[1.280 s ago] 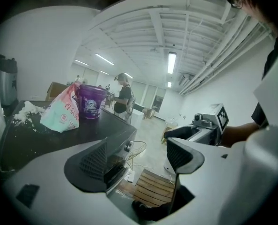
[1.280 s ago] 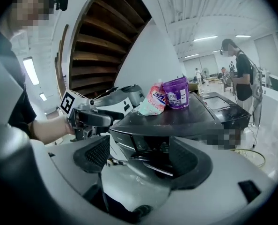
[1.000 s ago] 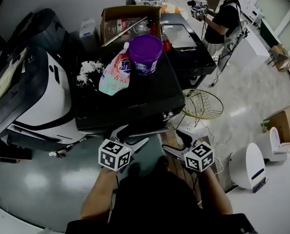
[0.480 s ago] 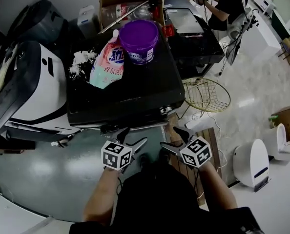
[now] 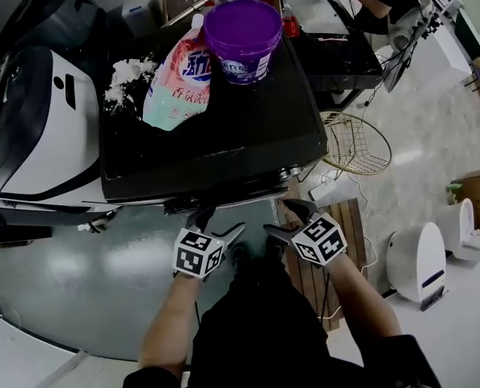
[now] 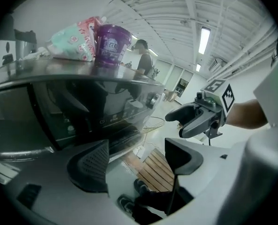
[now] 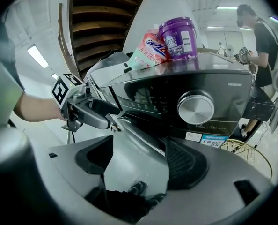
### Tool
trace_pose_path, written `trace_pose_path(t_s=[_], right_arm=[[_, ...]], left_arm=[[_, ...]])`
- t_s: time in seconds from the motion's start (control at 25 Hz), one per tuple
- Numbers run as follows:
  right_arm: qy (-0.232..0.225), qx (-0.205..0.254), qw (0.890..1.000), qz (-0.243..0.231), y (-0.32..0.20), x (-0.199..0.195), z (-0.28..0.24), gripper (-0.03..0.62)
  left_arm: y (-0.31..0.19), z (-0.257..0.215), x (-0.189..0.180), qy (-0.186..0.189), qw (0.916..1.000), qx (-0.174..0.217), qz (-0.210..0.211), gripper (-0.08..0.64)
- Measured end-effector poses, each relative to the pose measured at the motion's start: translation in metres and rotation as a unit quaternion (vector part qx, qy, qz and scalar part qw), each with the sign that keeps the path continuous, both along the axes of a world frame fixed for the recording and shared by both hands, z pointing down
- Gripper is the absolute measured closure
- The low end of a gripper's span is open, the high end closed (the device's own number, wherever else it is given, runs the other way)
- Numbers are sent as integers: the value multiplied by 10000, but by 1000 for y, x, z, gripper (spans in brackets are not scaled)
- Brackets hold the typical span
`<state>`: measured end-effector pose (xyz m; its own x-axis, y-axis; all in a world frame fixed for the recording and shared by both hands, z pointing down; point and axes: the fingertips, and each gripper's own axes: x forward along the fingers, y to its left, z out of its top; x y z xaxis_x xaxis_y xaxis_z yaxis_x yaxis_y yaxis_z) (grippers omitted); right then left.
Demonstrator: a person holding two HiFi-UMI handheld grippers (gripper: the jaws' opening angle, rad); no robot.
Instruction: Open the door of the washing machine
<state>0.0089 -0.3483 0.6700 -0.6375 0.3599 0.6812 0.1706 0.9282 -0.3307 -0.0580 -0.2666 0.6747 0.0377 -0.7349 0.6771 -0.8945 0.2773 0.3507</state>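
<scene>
Head view: I am reaching both forearms forward and angling the left gripper (image 5: pixel 220 223) and right gripper (image 5: pixel 282 218) down, side by side at the washing machine's (image 5: pixel 208 148) front edge.

Left gripper view: its jaws are standing wide apart, gripping nothing.

Right gripper view: its jaws, just closing slightly, are standing apart; the door (image 7: pixel 141 139) is lying beyond them, ungripped.

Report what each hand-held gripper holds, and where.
Nothing. The left hand-held gripper is open and empty; the right hand-held gripper has just been closing its jaws, yet nothing is between them.
</scene>
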Motion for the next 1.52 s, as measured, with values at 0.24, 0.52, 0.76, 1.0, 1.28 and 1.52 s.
trace_pose_path(t_s=[0.24,0.52,0.76,1.0,1.28,1.52], right_arm=[[213,312,9990,-251,6,-15,32,241],[547,471,9973,-168,-19,-18,83,241],[672,684,9953,-139,-37,-29,107,245],[867,894,9915,-385,-39,-36,129,270],[1141,1537,9740,-1212,-24,-32,150,284],[1063,2518,9480,-1631,-36,-34,158,413]], left_arm=[[19,36,-12,47,9996,-192,-184,167],[19,48,-34,-151,9991,-107,-374,214],[12,51,-41,-160,9985,-178,-489,215],[9,51,-37,-167,9987,-165,-462,214],[15,50,-38,-183,9981,-131,-581,215],[14,52,-39,-313,9976,-135,-600,216]])
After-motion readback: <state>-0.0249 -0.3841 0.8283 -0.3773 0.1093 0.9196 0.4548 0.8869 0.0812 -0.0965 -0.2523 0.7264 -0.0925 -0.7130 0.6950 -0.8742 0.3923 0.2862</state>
